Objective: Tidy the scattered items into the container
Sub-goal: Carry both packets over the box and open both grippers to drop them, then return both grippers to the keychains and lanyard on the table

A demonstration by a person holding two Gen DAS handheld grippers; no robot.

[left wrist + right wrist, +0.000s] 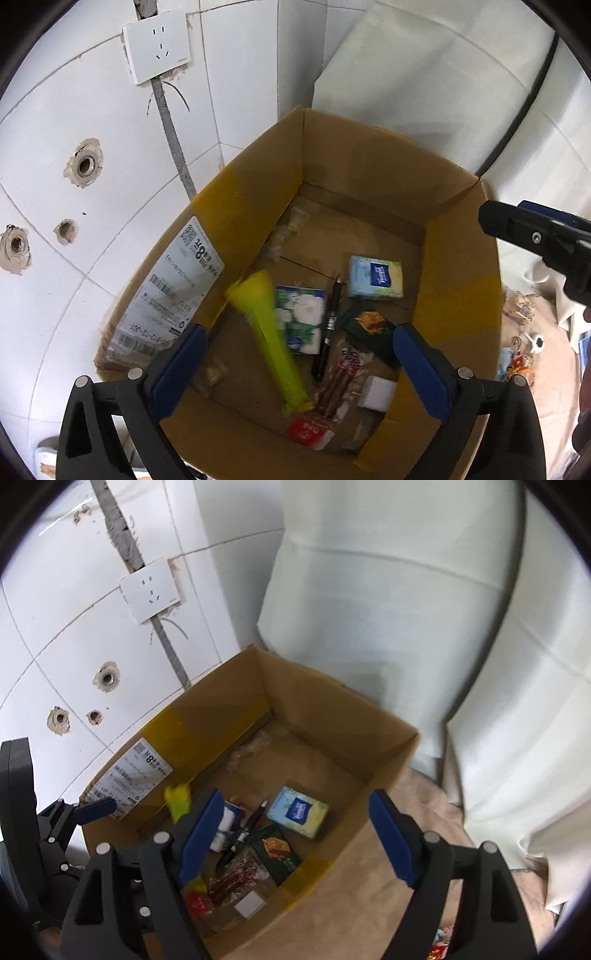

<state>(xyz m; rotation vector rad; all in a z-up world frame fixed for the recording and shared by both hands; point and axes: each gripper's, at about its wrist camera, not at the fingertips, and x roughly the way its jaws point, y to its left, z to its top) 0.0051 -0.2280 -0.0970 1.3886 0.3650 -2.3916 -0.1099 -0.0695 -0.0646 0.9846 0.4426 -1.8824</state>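
- Beyond the fingers stands a white tiled wall with a wall socket (156,46) and drilled holes; a white curtain (388,590) hangs past the far corner of the cardboard box (369,155).
- The box sits open under both grippers, a shipping label (170,291) on its left flap.
- Inside lie a blue tissue pack (375,277), a green-and-white tissue pack (301,319), a black pen (330,325), a dark green packet (373,328), a snack-stick packet (338,384), a white block (377,393) and a red packet (308,430).
- A blurred yellow tube (271,336) lies between the left gripper's (299,356) fingers, which are spread wide and touch nothing.
- The right gripper (295,834) hangs over the box's near right corner, fingers wide and empty.
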